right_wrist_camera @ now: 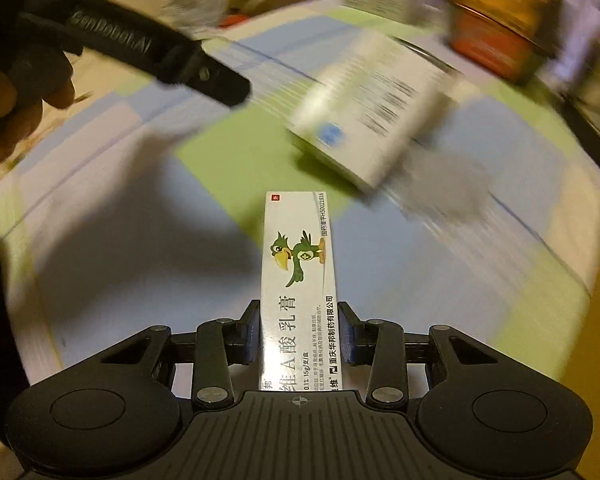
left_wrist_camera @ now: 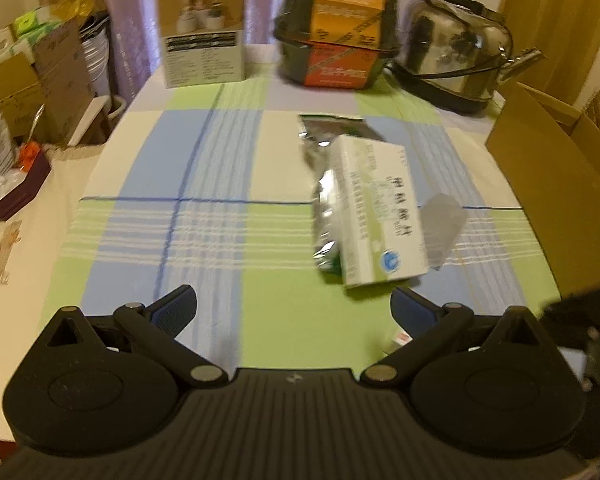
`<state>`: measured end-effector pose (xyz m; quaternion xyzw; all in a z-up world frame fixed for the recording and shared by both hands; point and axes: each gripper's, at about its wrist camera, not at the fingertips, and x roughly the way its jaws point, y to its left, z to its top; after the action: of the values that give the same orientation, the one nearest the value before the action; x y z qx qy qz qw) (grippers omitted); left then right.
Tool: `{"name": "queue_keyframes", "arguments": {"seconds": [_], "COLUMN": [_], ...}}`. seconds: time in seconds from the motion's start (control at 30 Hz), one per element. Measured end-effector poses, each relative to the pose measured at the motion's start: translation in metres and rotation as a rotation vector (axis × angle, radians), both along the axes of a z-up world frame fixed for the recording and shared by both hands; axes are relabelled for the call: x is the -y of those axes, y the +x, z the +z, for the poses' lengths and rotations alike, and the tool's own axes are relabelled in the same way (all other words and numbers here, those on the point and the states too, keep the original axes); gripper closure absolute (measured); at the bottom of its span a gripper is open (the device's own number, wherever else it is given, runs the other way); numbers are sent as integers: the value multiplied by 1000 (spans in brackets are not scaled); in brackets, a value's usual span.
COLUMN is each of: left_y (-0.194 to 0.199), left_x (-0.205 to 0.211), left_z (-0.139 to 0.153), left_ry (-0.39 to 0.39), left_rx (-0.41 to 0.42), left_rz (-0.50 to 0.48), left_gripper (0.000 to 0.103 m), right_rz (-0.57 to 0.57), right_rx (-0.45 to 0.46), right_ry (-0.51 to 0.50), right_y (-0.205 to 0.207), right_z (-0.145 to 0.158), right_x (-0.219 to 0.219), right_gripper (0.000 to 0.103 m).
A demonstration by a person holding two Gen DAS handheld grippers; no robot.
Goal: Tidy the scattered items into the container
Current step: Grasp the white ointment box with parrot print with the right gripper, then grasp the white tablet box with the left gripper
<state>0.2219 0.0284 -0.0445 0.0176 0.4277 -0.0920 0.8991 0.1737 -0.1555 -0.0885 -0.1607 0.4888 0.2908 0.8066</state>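
A slim white ointment box (right_wrist_camera: 298, 276) with a green bird printed on it points forward above the checked tablecloth (right_wrist_camera: 100, 264), and my right gripper (right_wrist_camera: 298, 332) is shut on its near end. My left gripper (left_wrist_camera: 294, 306) is open and holds nothing, low over the cloth. Just ahead of it and to the right lies a white and green medicine box (left_wrist_camera: 376, 208) on top of a silver foil pouch (left_wrist_camera: 320, 160), with a clear plastic piece (left_wrist_camera: 442, 220) beside them. The brown cardboard box (left_wrist_camera: 552, 184) stands open at the right edge. The right wrist view is blurred.
At the table's far side stand a white carton (left_wrist_camera: 202, 28), a black and orange packaged pot (left_wrist_camera: 336, 48) and a steel kettle (left_wrist_camera: 456, 52). Boxes and clutter (left_wrist_camera: 32, 80) crowd the left beyond the table edge. A hand (right_wrist_camera: 20, 92) holds the left gripper's handle.
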Motion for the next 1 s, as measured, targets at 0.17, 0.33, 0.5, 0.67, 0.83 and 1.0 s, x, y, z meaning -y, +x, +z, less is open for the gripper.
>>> {"name": "queue_keyframes", "arguments": {"seconds": [0.17, 0.33, 0.5, 0.67, 0.83, 1.0], "left_y": [17, 33, 52, 61, 43, -10], "left_x": [44, 84, 105, 109, 100, 96], "left_z": [-4, -16, -34, -42, -37, -31], "left_ry": [57, 157, 211, 228, 214, 166], "left_rx": [64, 137, 139, 139, 109, 21], "left_rz": [-52, -78, -20, 45, 38, -36], "left_gripper": [4, 11, 26, 32, 33, 32], "right_rz": [-259, -343, -370, -364, -371, -371], "right_rx": [20, 46, 43, 48, 41, 38], "right_ry": [-10, 19, 49, 58, 76, 81], "right_y": [-14, -27, -29, -26, -23, -26], "right_z": [-2, -1, -2, -3, -3, -2], "right_x": [36, 46, 59, 62, 60, 55], "right_gripper": [62, 62, 62, 62, 62, 62]}}
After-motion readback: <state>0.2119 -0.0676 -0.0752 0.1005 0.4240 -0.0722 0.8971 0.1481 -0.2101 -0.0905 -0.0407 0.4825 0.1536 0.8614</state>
